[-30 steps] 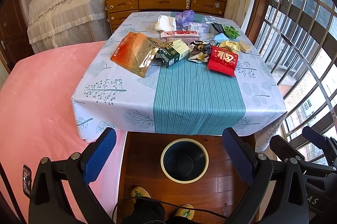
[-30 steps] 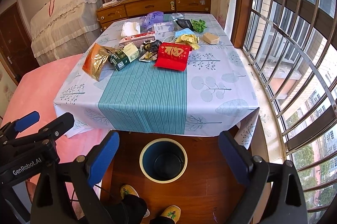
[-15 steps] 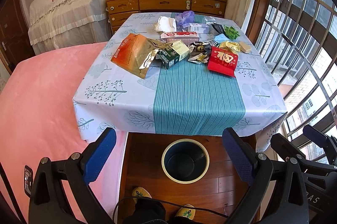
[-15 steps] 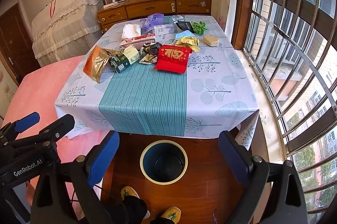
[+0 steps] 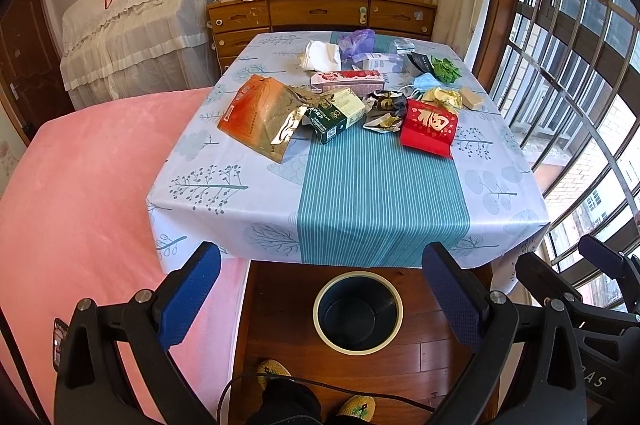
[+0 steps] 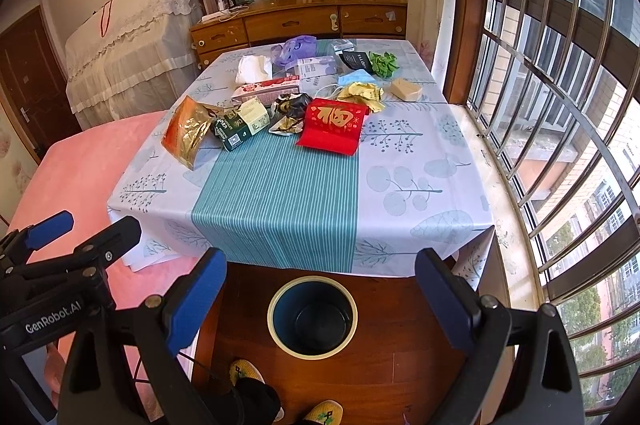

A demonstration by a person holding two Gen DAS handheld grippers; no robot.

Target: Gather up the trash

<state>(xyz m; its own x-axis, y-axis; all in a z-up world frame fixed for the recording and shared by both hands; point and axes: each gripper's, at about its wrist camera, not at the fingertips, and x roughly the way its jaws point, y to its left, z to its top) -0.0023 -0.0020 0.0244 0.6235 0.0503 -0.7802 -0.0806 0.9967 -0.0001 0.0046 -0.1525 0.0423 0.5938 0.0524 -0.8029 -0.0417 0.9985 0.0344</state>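
I'm holding both claws spread wide w/ nothing in them: left gripper (image 5: 320,299) and right gripper (image 6: 320,295), both hanging low over the floor in front of the table. Nearest to me, my slippers (image 6: 324,413) are poking in at the bottom edge, and the trash bin (image 6: 312,315) is standing open on the wood floor, right between my fingers in both views, just under the table's near edge. To my left the pink bed (image 5: 80,205) is pressing up against the table; to my right the barred window (image 6: 560,105) is running alongside. The table (image 5: 380,193) w/ its teal-striped cloth is sitting bare along the near half, so nothing's blocking the way to the trash. Vs. a sec ago, the whole scene is sliding only slightly in view; the items aren't shifting at all. All trash is lying on the far half, well apart from both claws: orange foil bag (image 5: 260,115) at far left, green carton (image 5: 334,115) touching it, crumpled foil wrapper (image 5: 382,109) next, red packet (image 6: 334,125) nearest the right claw's line. Behind them: pink box (image 5: 348,79), white tissue (image 5: 320,55), purple bag (image 5: 356,41), blue mask (image 5: 426,81), green wrapper (image 6: 382,63). Beyond that the wooden dresser (image 6: 300,21) is standing against the wall.
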